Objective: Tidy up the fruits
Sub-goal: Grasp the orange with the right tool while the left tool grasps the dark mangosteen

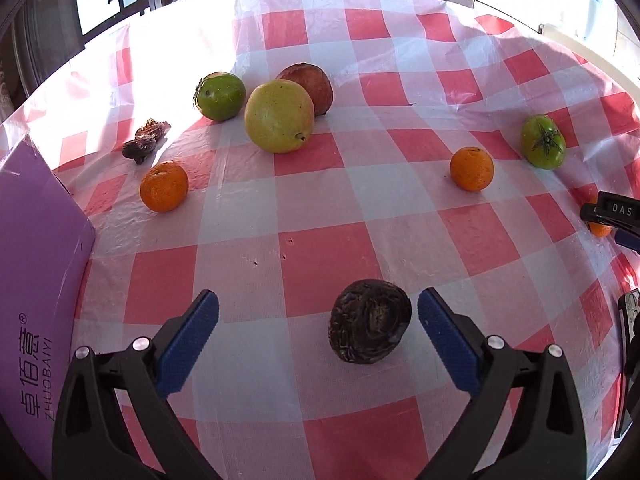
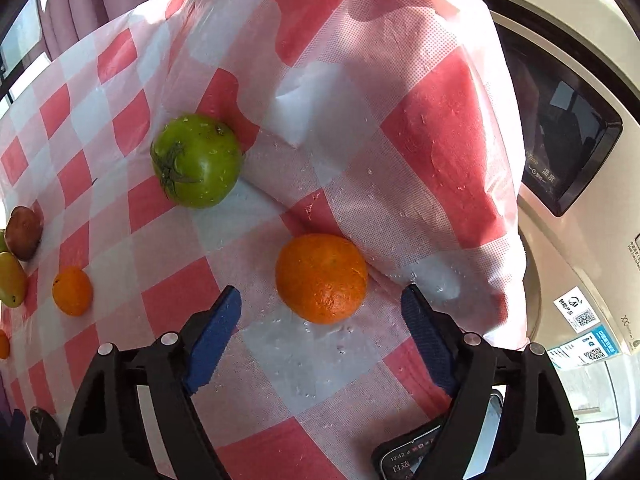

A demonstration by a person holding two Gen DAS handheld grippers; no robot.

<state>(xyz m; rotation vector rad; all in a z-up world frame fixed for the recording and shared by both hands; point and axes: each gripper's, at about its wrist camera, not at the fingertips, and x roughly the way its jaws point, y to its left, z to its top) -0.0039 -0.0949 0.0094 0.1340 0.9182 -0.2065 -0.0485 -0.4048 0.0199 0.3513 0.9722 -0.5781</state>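
I have both tools spread wide, nothing gripped. Left gripper (image 1: 318,320): dark wrinkled fruit (image 1: 370,321) sits between the fingers, nearer the right pad, not touching. Right gripper (image 2: 321,316): orange (image 2: 322,278) just ahead of the tips, centred. Beyond it, a green tomato (image 2: 197,160). Farther ahead of the left: two mandarins (image 1: 164,186), a pear (image 1: 279,116), a green fruit (image 1: 220,96), a reddish one behind. Purple box (image 1: 36,288) at its left. My read: fruit all scattered, sorting barely begun.

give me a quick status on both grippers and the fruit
Left gripper open, dark wrinkled fruit between its fingers, not gripped. Right gripper open, orange just ahead. Nothing in the way.
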